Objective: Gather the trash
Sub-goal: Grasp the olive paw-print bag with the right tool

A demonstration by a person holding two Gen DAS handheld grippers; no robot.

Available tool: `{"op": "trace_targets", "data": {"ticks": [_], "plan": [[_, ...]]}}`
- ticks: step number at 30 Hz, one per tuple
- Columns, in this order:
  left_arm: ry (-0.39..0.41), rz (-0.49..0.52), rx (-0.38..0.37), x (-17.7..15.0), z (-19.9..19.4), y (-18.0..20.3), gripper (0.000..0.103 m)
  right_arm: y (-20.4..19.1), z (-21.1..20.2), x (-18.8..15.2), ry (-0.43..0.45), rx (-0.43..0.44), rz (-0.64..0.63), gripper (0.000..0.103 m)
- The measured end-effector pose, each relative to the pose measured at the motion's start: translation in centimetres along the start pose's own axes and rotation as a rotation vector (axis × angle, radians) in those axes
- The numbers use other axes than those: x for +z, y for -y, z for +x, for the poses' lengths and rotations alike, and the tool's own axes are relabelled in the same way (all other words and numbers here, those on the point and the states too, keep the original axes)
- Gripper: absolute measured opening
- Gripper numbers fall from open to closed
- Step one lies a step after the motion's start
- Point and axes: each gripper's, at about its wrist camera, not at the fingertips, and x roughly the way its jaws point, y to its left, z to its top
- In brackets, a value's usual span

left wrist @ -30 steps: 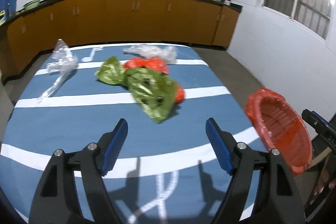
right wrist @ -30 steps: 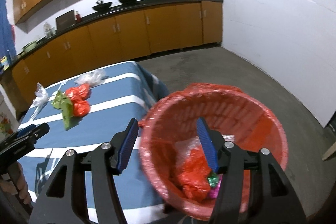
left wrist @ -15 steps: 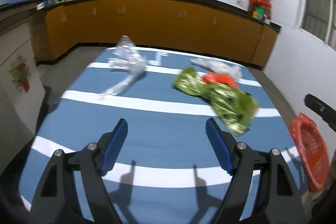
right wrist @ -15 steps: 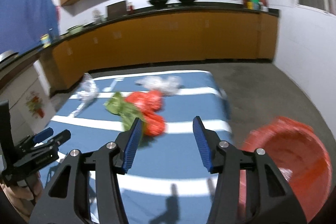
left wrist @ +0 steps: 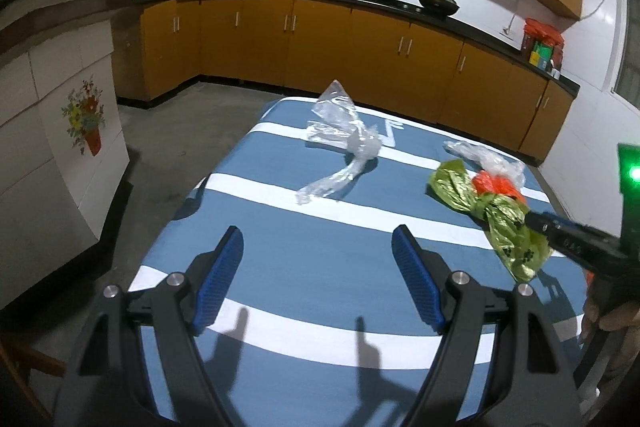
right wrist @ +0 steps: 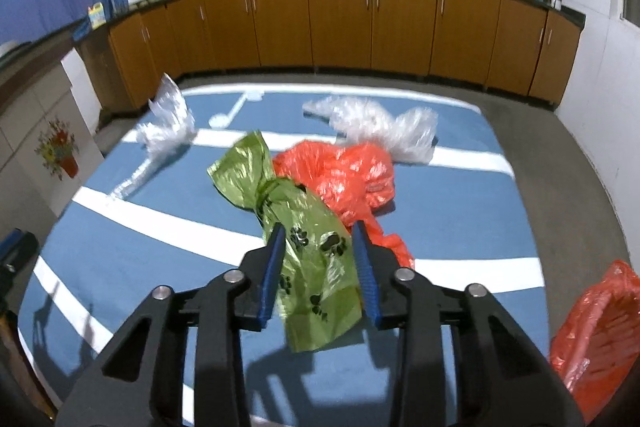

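Note:
A green bag with paw prints [right wrist: 316,267] lies on the blue striped tablecloth [left wrist: 280,267], touching an orange bag [right wrist: 344,175]. My right gripper [right wrist: 319,227] is over the green bag with its jaws closing; the bag sits between the blue pads, and I see no squeeze on it. In the left wrist view the right gripper [left wrist: 538,221] reaches the green bag [left wrist: 508,223] from the right. My left gripper [left wrist: 318,231] hangs open over bare cloth, short of a twisted clear bag [left wrist: 344,131]. A second clear bag [right wrist: 384,127] lies behind the orange one.
A basket lined with a red bag [right wrist: 600,327] stands on the floor off the table's right side. Orange cabinets [left wrist: 360,51] run along the back wall. A white cabinet with a flower picture [left wrist: 52,147] stands left of the table. A hand [left wrist: 608,319] shows at right.
The right gripper has swung from above the red basket to over the table and onto the green bag, its jaws narrowing. The left gripper has shifted left toward the clear bag, still open.

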Motion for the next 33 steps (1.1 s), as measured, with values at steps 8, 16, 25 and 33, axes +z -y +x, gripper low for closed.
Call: {"op": "trace_targets", "data": {"ticks": [8,16,25,33], "plan": [[-0.007,-0.006,-0.008,0.0,0.4,0.0,0.076,-0.9,-0.6,-1.9,-0.036,0.042,-0.057,0.002],[-0.012,-0.003,-0.020,-0.1,0.4,0.9,0.076,-1.6,-2.8,-3.2,-0.018,0.068,-0.099,0.002],[0.025,-0.001,0.006,0.6,-0.4,0.1,0.076,-3.1,-1.7,-1.2,0.013,0.102,-0.060,0.051],[0.031,-0.013,0.024,1.3,-0.3,-0.9,0.076,-4.6,1.8,-2.0,-0.085,0.054,-0.092,0.051]]}}
